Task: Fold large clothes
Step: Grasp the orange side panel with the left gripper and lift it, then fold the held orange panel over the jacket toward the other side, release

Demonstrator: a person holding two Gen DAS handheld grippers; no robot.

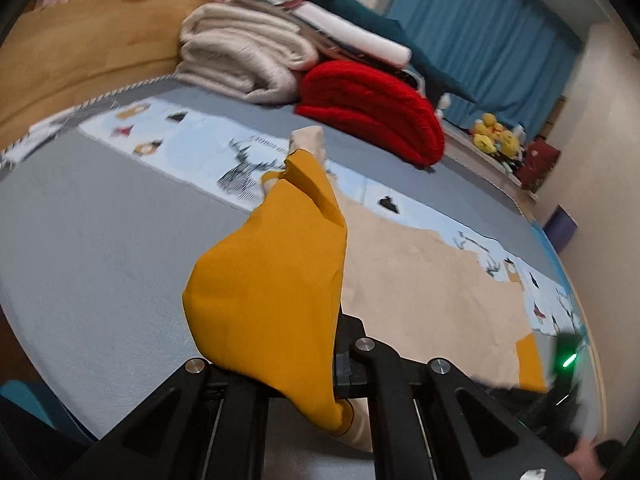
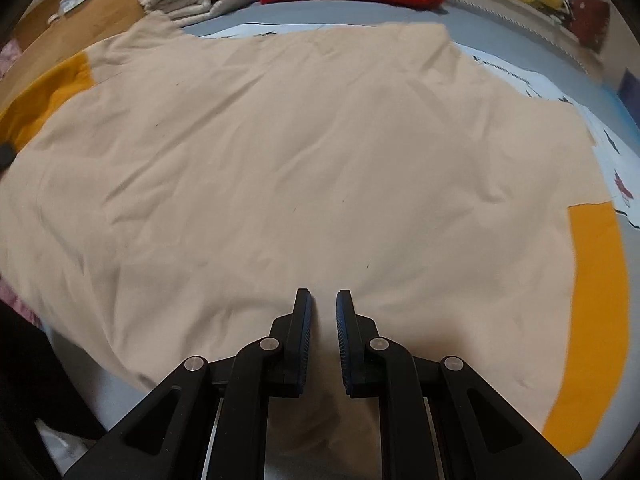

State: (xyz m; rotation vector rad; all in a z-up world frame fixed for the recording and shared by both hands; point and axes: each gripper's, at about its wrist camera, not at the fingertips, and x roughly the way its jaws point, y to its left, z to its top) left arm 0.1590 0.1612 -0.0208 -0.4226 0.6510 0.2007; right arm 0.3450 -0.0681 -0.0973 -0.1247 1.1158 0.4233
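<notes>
The big soft tan shirt (image 2: 280, 152) with yellow cuffs lies flat and a bit wrinkly on the gray bed (image 1: 100, 232), right under the right claw (image 2: 324, 300), whose fingers are a little apart and empty. The left claw (image 1: 338, 368) pinches a yellow sleeve (image 1: 272, 280), lifted in a floppy cone. Folded fuzzy blankets (image 1: 372, 108) sit far ahead.

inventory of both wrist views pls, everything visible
garment: 1, beige with mustard cuffs, spread on bed; one sleeve lifted
bed cover: 1, grey with printed strip, under garment
cream blanket: 1, folded, far end of bed
red blanket: 1, folded, beside cream one
clothes pile: white, teal, on the blankets
curtain: blue, far wall
plush toys: yellow, ledge
left gripper: black, shut on sleeve
right gripper: black, jaws slightly apart, over garment
</notes>
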